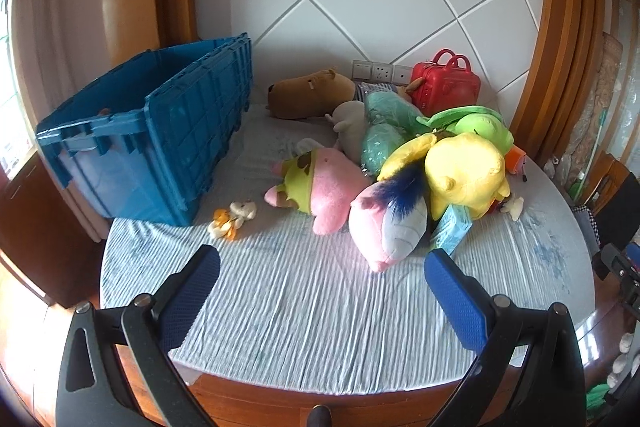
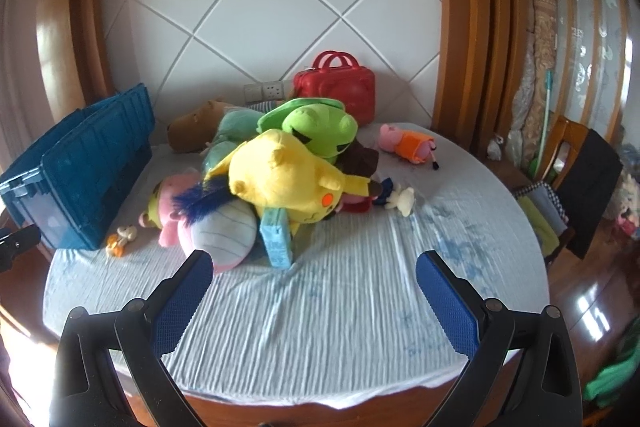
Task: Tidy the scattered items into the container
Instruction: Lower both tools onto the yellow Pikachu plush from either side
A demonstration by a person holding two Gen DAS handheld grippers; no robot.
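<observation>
Plush toys everywhere, and nothing visibly packed away: that's my read as both claws hang over the near edge of the round table's pale blue ribbed cloth (image 1: 304, 311).

Taking the big blue ribbed plastic crate (image 1: 160, 131) at the table's left as our marker: what shows of its inside looks bare, though its floor is hidden. Just right of its near corner lies a tiny orange-and-cream plush charm (image 1: 231, 219). Further right, a pink star-shaped plush in green shorts (image 1: 320, 183), then a pink-and-grey donkey plush with a navy mane (image 1: 386, 227), nearest the left gripper (image 1: 322, 265), whose jaws are spread wide and empty.

Behind those, towards the wall, a brown capybara plush (image 1: 310, 93). Right again, a heap: a mint-green plush (image 1: 384, 131), a yellow Pikachu plush (image 2: 288, 179) and a bright green frog plush (image 2: 320, 127) on top, with a light blue carton (image 2: 276, 243) leaning at the front. Far from the crate sit a red hard-shell case with handles (image 2: 336, 87), a small white figure (image 2: 402, 201) and a pink pig plush in an orange dress (image 2: 404, 141).

The right gripper (image 2: 314, 263) is also wide open, carrying nothing. Practically everything remains; the donkey looks the handiest first pick.
</observation>
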